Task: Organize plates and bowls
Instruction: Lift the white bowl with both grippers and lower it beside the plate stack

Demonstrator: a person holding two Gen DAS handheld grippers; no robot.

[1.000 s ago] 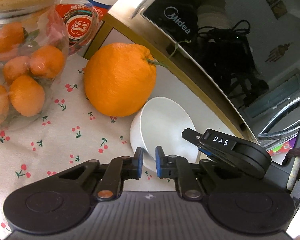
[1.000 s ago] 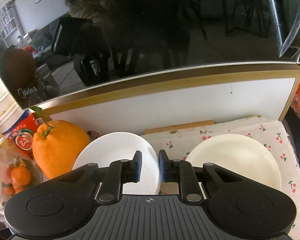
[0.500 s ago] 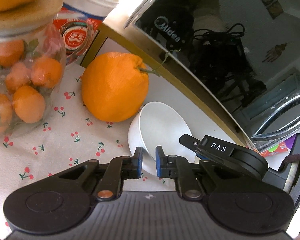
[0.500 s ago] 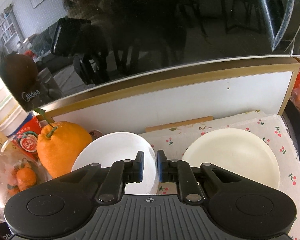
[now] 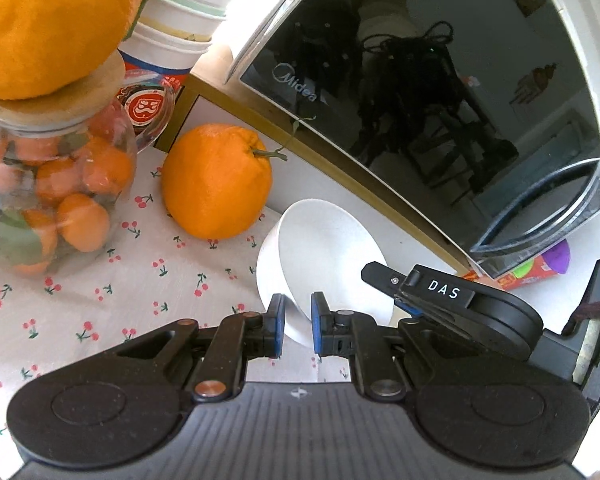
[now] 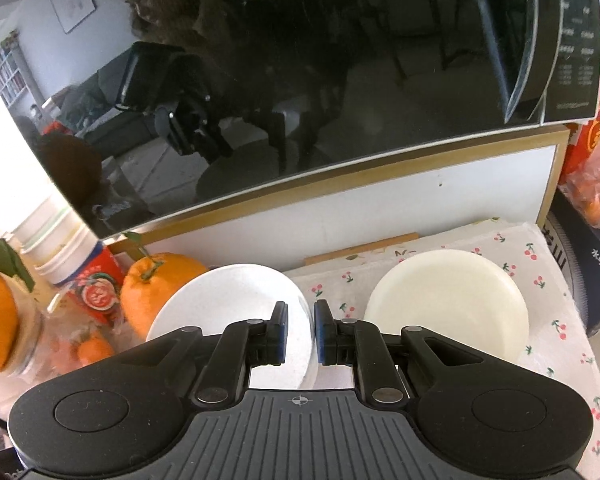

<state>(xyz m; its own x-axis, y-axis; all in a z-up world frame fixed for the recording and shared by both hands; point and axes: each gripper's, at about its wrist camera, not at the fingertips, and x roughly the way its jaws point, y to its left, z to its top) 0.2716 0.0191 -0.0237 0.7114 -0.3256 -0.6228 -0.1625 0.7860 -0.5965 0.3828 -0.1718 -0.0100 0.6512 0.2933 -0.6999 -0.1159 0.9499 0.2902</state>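
Left wrist view shows both grippers' fingers [image 5: 278, 322] pinching opposite rims of the white bowl [image 5: 324, 256], tilting it clear of the tabletop [image 5: 100, 280]; the plate [image 6: 448, 300] lies beside it, likely its destination.

White bowl [image 5: 324, 256] lifted, tilted off cherry-print cloth [image 5: 100, 280] by both hand-held grippers.

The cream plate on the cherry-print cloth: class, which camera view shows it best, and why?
The right wrist view: the cream plate lies whole on the cherry-print cloth, right of the white bowl. The left wrist view does not show it.
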